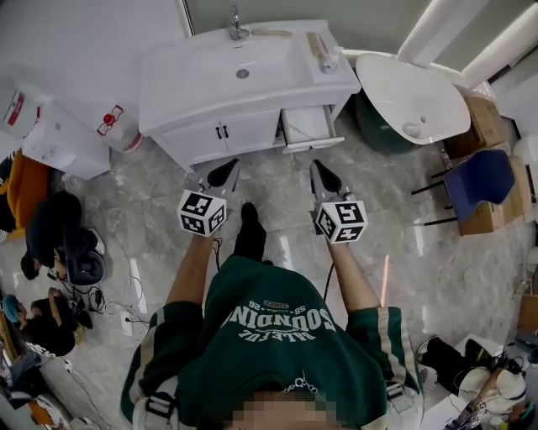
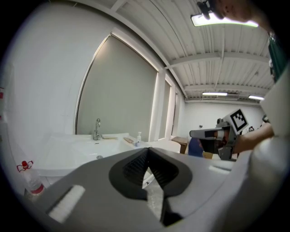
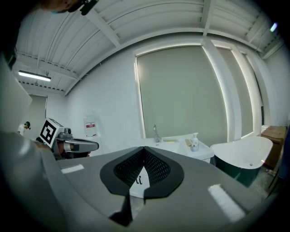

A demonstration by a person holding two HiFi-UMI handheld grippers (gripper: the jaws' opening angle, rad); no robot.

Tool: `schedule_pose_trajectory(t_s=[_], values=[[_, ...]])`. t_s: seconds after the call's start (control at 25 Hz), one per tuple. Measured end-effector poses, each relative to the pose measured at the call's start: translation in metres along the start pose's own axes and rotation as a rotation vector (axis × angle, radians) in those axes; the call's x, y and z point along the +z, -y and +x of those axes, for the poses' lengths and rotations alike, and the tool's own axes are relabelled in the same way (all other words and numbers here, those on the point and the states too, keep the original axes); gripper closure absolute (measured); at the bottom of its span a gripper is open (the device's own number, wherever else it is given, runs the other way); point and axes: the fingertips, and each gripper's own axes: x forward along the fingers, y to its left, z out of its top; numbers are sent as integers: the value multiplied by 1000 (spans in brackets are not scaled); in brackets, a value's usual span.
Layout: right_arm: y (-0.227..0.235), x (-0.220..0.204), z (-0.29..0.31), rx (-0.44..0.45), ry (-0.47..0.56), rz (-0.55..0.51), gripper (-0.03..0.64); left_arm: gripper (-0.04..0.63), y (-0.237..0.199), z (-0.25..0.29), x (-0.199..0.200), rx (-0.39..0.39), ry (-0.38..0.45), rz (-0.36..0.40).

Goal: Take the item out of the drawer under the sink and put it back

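Note:
A white vanity (image 1: 210, 84) with a sink stands ahead of me. Its right-hand drawer (image 1: 307, 126) under the basin is pulled out; its inside looks pale and I cannot make out any item in it. My left gripper (image 1: 229, 168) and right gripper (image 1: 319, 170) are held side by side over the floor, short of the vanity, both pointing at it. Both are shut with nothing between the jaws. In the left gripper view the jaws (image 2: 146, 152) meet in front of the basin (image 2: 86, 147). In the right gripper view the jaws (image 3: 143, 149) meet too, facing the cabinet front.
A white bathtub (image 1: 412, 97) stands right of the vanity, with a blue chair (image 1: 479, 180) and cardboard boxes (image 1: 487, 126) beyond. A tap (image 1: 237, 23) and soap bottle (image 1: 328, 60) sit on the vanity. A red-capped jug (image 1: 118, 130) and white unit (image 1: 50, 134) stand left. Bags and cables (image 1: 67, 252) litter the left floor.

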Motion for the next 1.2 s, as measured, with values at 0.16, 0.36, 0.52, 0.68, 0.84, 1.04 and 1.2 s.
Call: schedule_pose_trajectory(t_s=[0.16,0.36,0.52,0.68,0.84,1.04,1.2], values=[[26,9,41,-9,-8,-4,615,546,-25,43,9,-17,-4,-5],[49,15,103,-15,-39,13,615,546,-64,96,21,-47,-9,-19],[62,28,156,-16,-51,12,615,546,-99,133,28,-70,-23,-32],[75,36,200,-24,-55,11,615,546,-133,164,28,-80,-47,-52],[85,42,226,-36,-60,16,615,546,-153,186,33,-89,-48,-64],[96,42,244,-26,-72,16,615,546,-155,205,29,-93,-69,-91],[109,41,248,-5,-81,15,615,546,-149,218,28,-81,-75,-99]])
